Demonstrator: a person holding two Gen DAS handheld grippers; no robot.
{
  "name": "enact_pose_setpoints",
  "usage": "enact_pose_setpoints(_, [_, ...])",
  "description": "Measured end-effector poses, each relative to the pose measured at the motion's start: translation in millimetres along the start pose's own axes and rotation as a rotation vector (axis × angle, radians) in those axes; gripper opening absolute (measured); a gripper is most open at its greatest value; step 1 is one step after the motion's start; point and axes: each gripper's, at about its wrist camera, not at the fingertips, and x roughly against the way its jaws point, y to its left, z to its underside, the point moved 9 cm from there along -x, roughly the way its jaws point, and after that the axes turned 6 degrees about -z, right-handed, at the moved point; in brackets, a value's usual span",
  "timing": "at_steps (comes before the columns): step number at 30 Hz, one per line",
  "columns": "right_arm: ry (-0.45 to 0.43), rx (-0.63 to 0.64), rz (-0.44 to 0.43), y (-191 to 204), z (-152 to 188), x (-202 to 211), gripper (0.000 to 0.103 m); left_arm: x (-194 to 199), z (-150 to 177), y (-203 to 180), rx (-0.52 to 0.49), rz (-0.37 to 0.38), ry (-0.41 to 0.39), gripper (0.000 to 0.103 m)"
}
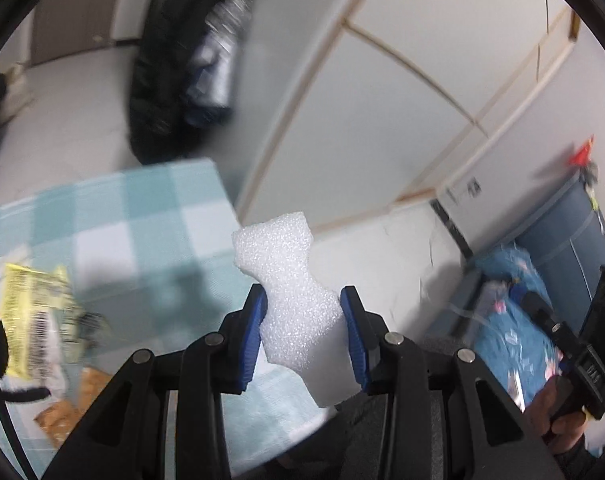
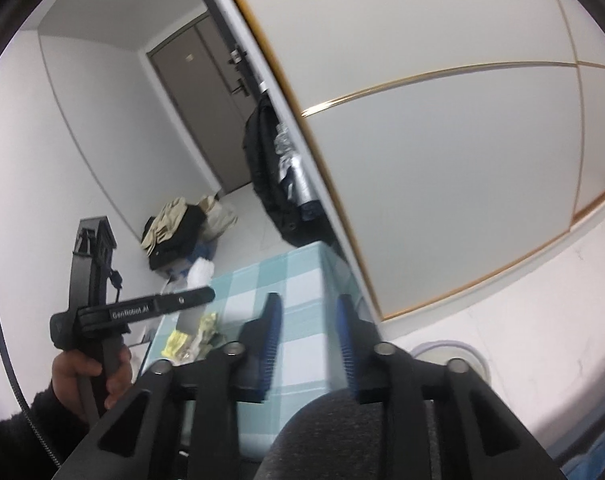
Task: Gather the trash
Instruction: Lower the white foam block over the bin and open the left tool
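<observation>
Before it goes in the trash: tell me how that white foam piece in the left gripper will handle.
The foam piece is probably very light and squashy: it looks pinched where the left gripper clamps it. Its bubbly surface likely grips the pads well. It may spring back once released.

A: Any text you can actually read?

B: One. "GenRobot.AI", white letters on the black body of your left gripper [image 2: 132,314], in the right wrist view.

A: The yellow wrapper [image 1: 34,312] on the checked tablecloth [image 1: 142,216]?

B: Print and a barcode-like block, but too blurred for you to read. Same for the small sticker on the white wall panel [image 1: 473,188].
</observation>
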Motion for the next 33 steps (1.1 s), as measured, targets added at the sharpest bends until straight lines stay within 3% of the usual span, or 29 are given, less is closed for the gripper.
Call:
enact_pose_setpoints(4, [-0.013, -0.026, 0.049, -26, 2, 13, 0.052, -38, 11, -42, -0.09, 0.053, 0.106, 0.033])
enact_pose_setpoints(9, [-0.026, -0.145, 0.114, -77, 9, 30, 0.056, -88, 18, -70, -0.103, 0.111, 0.231, 0.033])
enact_pose_setpoints(15, [-0.024, -0.275, 0.195, -136, 19, 40, 0.071, -139, 30, -92, -0.098, 0.14, 0.371, 0.033])
enact_pose_setpoints(19, [0.0, -0.401, 0.26, -188, 36, 39, 0.076, -167, 46, -107, -0.113, 0.141, 0.461, 0.033])
enact_pose_setpoints(25, [0.112, -0.592, 0.262, -255, 87, 28, 0.081, -216, 68, -119, -0.136, 0.09, 0.582, 0.033])
enact_pose_setpoints(33, [0.215, -0.723, 0.229, -297, 137, -21, 0.086, -255, 89, -113, -0.159, 0.01, 0.699, 0.034])
